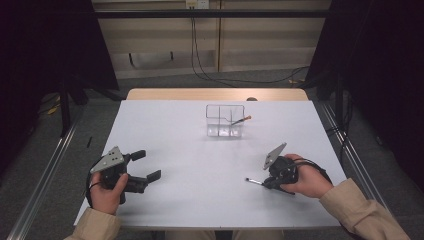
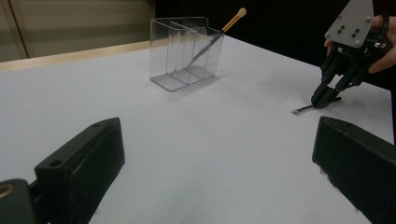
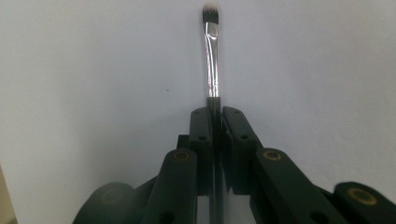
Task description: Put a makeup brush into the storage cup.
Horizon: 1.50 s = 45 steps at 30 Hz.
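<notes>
A small makeup brush (image 1: 253,181) with a silver ferrule (image 3: 211,46) and a pale bristle tip sticks out of my right gripper (image 1: 270,184), which is shut on its dark handle low over the table's front right. In the left gripper view that brush (image 2: 303,109) lies at or just above the tabletop under the right gripper (image 2: 326,97). My left gripper (image 1: 148,165) rests at the front left, open with nothing between its fingers (image 2: 79,172). A clear divided organizer (image 1: 225,120) stands mid-table toward the back, with an orange-handled brush (image 1: 243,119) leaning in it.
The white tabletop (image 1: 200,165) spreads between both grippers and the organizer (image 2: 187,51), with a wooden strip (image 1: 215,94) along its far edge. Metal rails run down both sides of the table. Cables hang on the wall behind.
</notes>
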Motion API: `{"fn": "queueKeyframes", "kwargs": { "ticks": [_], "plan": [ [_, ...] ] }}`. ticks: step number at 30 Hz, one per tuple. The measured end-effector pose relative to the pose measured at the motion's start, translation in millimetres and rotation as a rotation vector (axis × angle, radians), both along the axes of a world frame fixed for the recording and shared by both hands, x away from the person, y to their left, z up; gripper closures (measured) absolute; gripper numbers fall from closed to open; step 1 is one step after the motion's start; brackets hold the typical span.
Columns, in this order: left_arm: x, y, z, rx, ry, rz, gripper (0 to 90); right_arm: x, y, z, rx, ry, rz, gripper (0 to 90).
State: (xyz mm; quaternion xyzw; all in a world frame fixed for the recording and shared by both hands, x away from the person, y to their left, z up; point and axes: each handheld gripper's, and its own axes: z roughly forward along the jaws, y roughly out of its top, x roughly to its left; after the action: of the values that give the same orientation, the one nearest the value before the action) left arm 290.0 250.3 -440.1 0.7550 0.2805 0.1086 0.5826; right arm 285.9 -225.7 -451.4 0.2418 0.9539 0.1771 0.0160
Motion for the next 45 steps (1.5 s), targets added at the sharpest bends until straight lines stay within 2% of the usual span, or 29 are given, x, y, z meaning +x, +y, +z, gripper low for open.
{"fn": "queueKeyframes", "kwargs": {
  "ticks": [3,4,8,11,16,22,25,28,31,35,45],
  "plan": [
    [0.2,-0.4,-0.2,0.004,0.002,-0.003,2.4,2.0,3.0,0.5,-0.025,0.01,-0.001,82.3],
    [0.3,-0.7,-0.3,0.003,0.004,-0.003,2.3,1.8,4.9,1.1,-0.034,0.019,-0.021,82.3],
    [0.8,-1.5,-0.7,0.007,0.003,-0.004,2.3,3.6,10.1,1.8,-0.079,0.015,-0.003,82.1],
    [1.1,-2.0,-0.7,0.008,0.002,-0.007,2.4,5.7,12.2,2.4,-0.093,0.036,-0.009,82.1],
    [1.2,-2.2,-0.9,0.006,0.005,-0.007,2.3,9.1,11.3,2.4,-0.083,0.077,-0.06,83.8],
    [0.7,-0.1,-0.1,0.007,0.001,-0.003,2.3,10.0,10.4,2.6,-0.074,0.093,-0.11,84.1],
    [0.0,0.4,0.3,0.006,0.0,-0.001,2.3,10.2,5.1,2.3,-0.023,0.099,-0.144,84.1],
    [0.1,1.3,0.4,0.008,-0.002,0.001,2.3,11.0,0.6,2.2,0.026,0.081,-0.165,84.1],
    [-0.4,1.2,0.7,0.0,0.002,0.006,2.3,11.4,-2.9,5.2,0.099,0.063,-0.193,84.1],
    [-0.2,1.7,0.6,0.006,0.0,0.007,2.3,12.3,-7.2,11.2,0.179,0.006,-0.222,84.2],
    [-0.3,2.4,1.5,0.004,-0.003,0.005,2.3,13.3,-22.1,26.1,0.451,-0.135,-0.347,84.2]
  ]
}}
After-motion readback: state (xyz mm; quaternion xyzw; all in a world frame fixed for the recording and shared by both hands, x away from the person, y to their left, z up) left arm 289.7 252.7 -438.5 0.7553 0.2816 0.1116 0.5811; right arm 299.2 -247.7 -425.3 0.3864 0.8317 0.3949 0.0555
